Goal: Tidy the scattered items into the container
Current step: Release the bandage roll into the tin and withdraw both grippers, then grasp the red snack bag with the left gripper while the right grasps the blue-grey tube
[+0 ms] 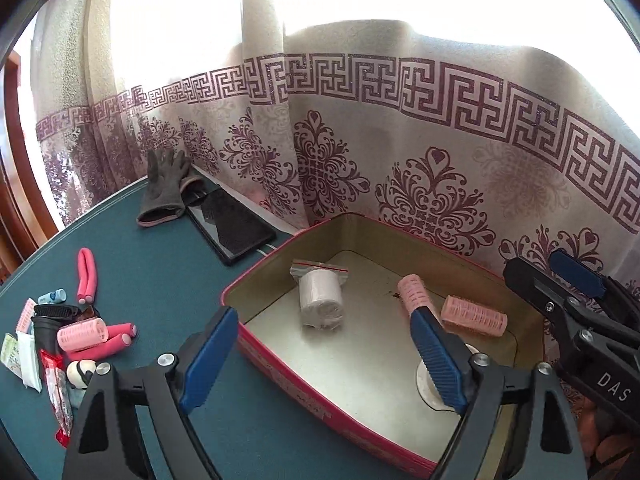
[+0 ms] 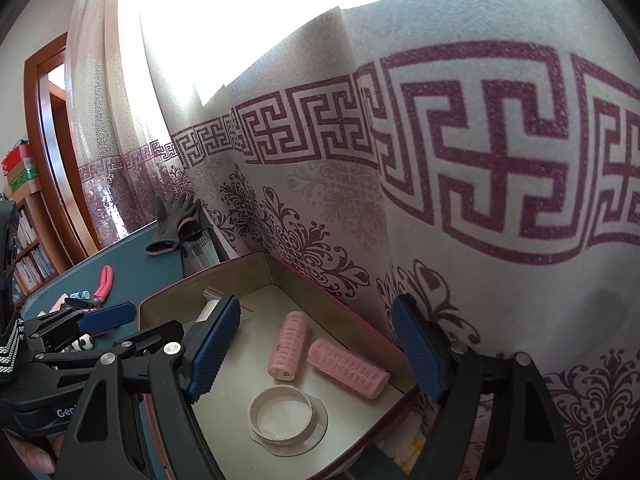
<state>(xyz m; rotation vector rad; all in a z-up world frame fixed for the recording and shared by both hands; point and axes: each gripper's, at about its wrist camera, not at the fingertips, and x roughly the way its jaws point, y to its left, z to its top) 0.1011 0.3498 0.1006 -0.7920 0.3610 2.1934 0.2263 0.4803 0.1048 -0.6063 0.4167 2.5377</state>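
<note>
Left wrist view: left tool (image 1: pixel 324 356) hangs released and empty over the tin (image 1: pixel 280 364) at centre; right tool (image 2: pixel 316 350) gapes too. Two rollers (image 1: pixel 474 315) lie inside, more clutter (image 1: pixel 82 334) waits lower left on the bench (image 1: pixel 160 280). The glossy bagged roll (image 1: pixel 322 298), probably tape, may slip from a grip.

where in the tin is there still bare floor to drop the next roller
Inside the tin, the near left floor is bare, between the bagged white roll and the front wall. The right end is crowded: two pink rollers and a white ring. The clutter pile fills the table's left edge.
</note>
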